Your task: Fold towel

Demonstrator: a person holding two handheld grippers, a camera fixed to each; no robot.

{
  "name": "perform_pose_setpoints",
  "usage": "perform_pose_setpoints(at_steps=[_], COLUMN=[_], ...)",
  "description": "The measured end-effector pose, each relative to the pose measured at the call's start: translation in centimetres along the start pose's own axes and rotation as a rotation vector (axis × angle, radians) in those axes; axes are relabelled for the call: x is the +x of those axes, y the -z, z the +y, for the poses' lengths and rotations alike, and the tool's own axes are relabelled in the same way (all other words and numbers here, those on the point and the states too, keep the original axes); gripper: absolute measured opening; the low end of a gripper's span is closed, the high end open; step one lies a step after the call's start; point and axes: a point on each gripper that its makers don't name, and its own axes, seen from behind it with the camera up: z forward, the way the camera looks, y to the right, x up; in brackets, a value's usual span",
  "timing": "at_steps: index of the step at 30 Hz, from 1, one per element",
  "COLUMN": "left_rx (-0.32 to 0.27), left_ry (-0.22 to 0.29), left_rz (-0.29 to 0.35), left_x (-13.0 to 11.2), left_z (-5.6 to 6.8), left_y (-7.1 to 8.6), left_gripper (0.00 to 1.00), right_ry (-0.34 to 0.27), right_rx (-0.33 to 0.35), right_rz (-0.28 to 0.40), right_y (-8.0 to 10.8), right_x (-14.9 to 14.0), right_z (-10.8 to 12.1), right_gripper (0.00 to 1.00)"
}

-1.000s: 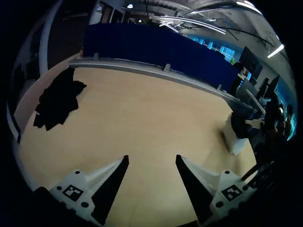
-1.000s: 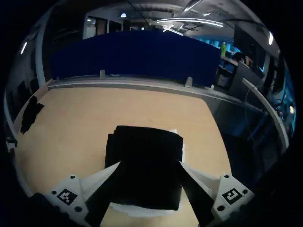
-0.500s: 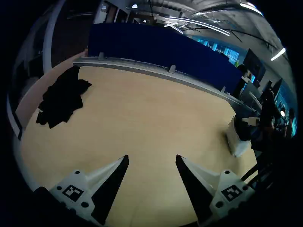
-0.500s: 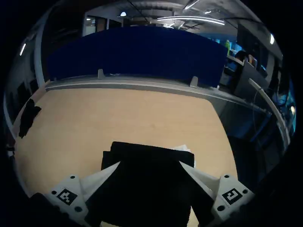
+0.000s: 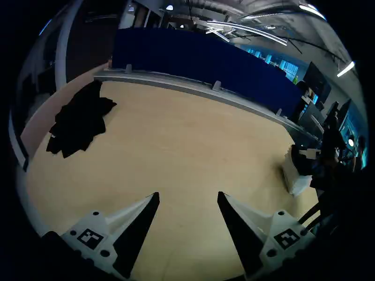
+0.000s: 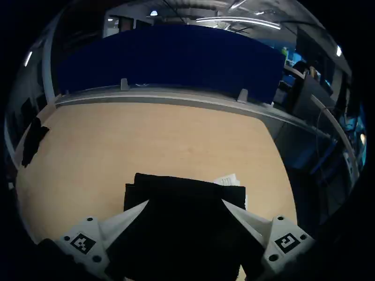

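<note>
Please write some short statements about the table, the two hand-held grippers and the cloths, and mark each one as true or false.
1. A crumpled black cloth lies near an edge of the light wooden table, far from both grippers. True.
2. The left hand-held gripper grips a towel. False: its fingers stand apart over bare table.
3. A folded black towel lies between the fingers of the right hand-held gripper. True.
4. The long partition behind the table is red. False: it is dark blue.
5. A white corner peeks out from under the folded black towel. True.
</note>
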Motion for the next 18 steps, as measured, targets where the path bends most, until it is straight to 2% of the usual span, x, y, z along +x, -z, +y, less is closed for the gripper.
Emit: perform_pose_setpoints(at_steps=[11,18], left_rx=[-0.016,-0.025], left_ry=[-0.006,-0.006], left_rz=[0.001,-0.001], left_x=[0.2,-0.2], left_z=[0.4,0.5], left_y=[-0.1,-0.1], left_gripper=[0.92,0.92], right_ry=[-0.004,-0.013], right_rx=[-0.014,-0.023], right_rz=[0.073,0.083], right_y=[3.4,5.4], right_x=[1.5,0.3], right_z=[-0.3,-0.7], right_gripper=[1.0,1.0])
